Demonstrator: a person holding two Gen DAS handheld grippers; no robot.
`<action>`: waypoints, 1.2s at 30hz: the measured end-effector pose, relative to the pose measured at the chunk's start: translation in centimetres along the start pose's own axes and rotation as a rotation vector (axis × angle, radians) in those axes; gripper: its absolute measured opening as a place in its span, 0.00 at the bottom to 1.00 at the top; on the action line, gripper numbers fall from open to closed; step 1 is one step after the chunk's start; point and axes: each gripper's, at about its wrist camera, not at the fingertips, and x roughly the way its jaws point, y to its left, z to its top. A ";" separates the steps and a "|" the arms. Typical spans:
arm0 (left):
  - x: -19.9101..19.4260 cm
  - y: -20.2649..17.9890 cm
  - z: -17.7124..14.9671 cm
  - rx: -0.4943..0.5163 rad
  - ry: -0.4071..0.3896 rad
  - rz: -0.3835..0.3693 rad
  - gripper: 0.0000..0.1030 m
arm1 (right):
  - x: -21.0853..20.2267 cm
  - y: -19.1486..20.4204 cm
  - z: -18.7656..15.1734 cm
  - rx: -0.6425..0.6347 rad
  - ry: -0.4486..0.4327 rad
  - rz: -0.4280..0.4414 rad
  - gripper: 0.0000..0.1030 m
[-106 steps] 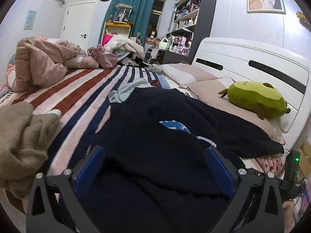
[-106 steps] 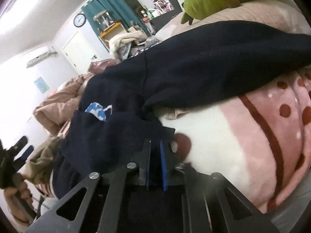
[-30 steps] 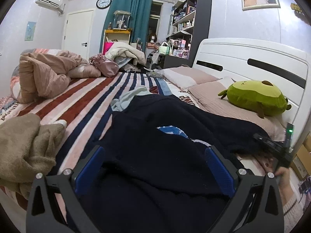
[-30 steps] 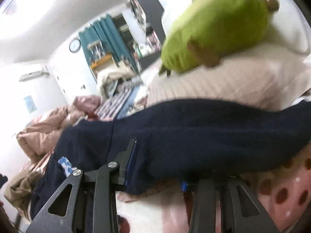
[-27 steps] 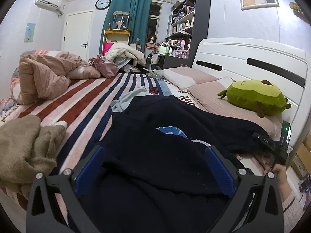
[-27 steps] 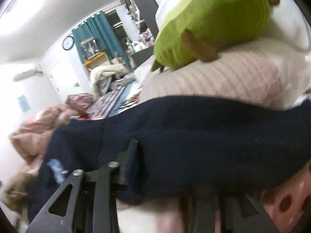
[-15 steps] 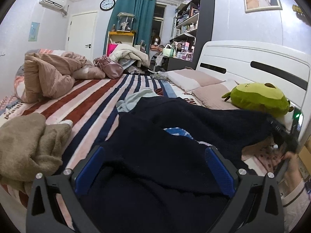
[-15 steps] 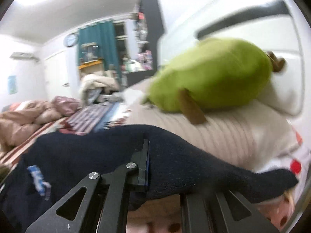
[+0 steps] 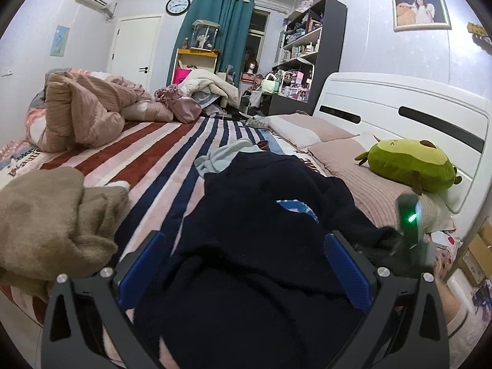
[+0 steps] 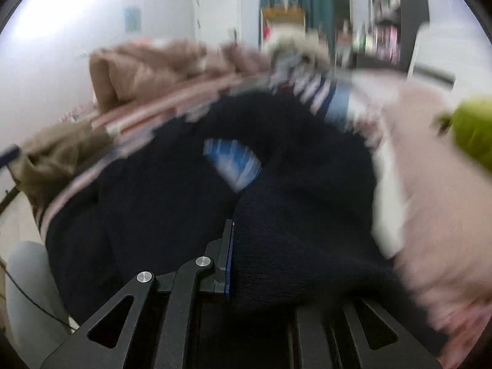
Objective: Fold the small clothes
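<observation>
My left gripper [image 9: 243,264] is wide open, its two blue-padded fingers [image 9: 140,266] spread apart above the dark navy fleece garment [image 9: 261,246], with nothing between them. The garment lies on the striped red, navy and pink bed cover [image 9: 147,156] and fills the lower middle of the left wrist view; a small blue and white patch [image 9: 296,209] shows on it at about 1 o'clock from the fingers.

My right gripper [image 10: 243,264] is closed on a thick fold of the same navy garment [image 10: 292,215]. Only one blue pad [image 10: 229,264] shows; the cloth hides the other finger. This view is blurred. In the left wrist view, the right gripper's body with a green light [image 9: 410,224] stands at 3 o'clock, at the garment's right edge.

At 9 o'clock lies a crumpled tan fleece cloth [image 9: 46,224]. At 2 o'clock a green avocado-shaped plush toy [image 9: 409,166] rests on a pink ribbed pillow [image 9: 369,190], against the white headboard [image 9: 399,107]. At 11 o'clock a pink ribbed blanket [image 9: 80,113] is heaped at the far side of the bed.
</observation>
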 end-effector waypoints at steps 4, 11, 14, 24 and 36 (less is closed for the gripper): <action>0.0 0.7 0.1 -0.012 -0.001 -0.003 0.99 | -1.0 -0.7 -1.2 0.058 0.005 0.028 0.20; 0.8 0.0 0.2 -0.010 -0.003 -0.020 0.99 | -11.4 -6.8 -5.9 0.311 -0.096 0.081 0.57; 1.2 -0.6 0.2 -0.004 0.002 -0.019 0.99 | -13.4 -10.7 -9.0 0.446 -0.076 0.002 0.58; 1.1 -3.5 0.8 0.013 0.005 -0.061 0.99 | -13.6 -16.9 -12.7 0.602 -0.159 -0.040 0.39; 0.9 -4.7 -0.1 0.074 0.007 -0.060 0.99 | -15.2 -10.4 -6.6 0.442 -0.330 0.174 0.02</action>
